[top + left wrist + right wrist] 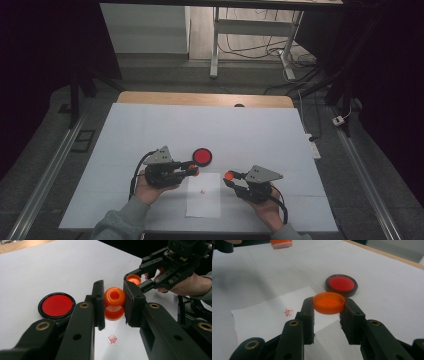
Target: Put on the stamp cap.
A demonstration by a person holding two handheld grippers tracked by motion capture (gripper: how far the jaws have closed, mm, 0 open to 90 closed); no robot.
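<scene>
White table, stamp and cap held apart over the paper.

Left gripper (192, 170) pinches the orange stamp (114, 303) by its waist, above the sheet (204, 196) where a red mark (288, 312) already sits. Right gripper (231, 178) clamps the orange cap (329, 302) at its rim, open side up and facing the stamp, likely so the stamp can be capped. Ink pad (202, 156) lies uncovered just beyond the sheet, near the left gripper.
</scene>
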